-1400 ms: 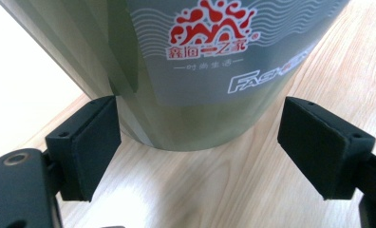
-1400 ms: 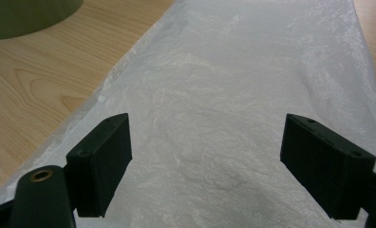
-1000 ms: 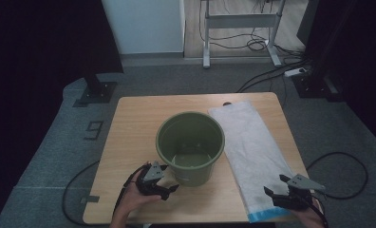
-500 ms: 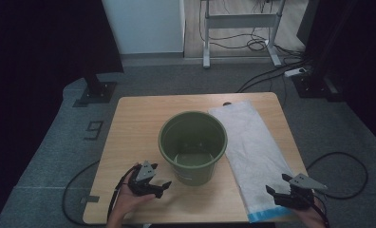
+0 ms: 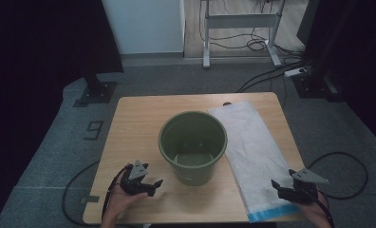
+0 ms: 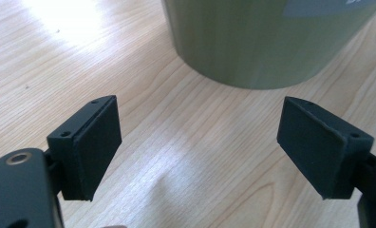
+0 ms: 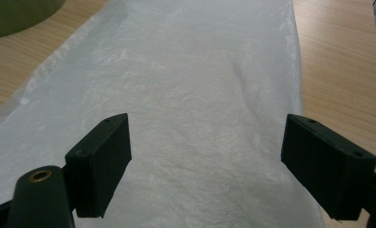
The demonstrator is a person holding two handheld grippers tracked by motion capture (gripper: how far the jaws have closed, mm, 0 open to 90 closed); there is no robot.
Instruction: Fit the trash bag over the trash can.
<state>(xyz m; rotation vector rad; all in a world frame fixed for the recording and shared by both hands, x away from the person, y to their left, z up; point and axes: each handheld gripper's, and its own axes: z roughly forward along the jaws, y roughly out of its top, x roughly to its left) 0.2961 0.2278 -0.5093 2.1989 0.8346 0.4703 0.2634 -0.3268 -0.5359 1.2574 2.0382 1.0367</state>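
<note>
Table [image 5: 138, 128]: pale wood, fine straight grain, smooth, soft sheen where light falls. Bucket [image 5: 193, 147]: olive-green plastic, smooth wall, slight gloss, faint vertical streaks up close. Bag [image 5: 252, 152]: thin white translucent plastic film, crinkled, finely wrinkled, satin shine; blue strip at near end. Left gripper [image 6: 198, 145] and right gripper [image 7: 206, 164]: matt black jaws, pads with dull, slightly grainy face. Floor [image 5: 53, 142]: grey, rough, carpet-like.

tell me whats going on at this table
A person holds a hand-held gripper in each hand at a light wooden table. The left hand-held gripper sits open beside the round olive-green plastic bucket, not touching it. The right hand-held gripper hovers open over the near end of the flat white plastic bag lying beside the bucket. Nothing is gripped.
</note>
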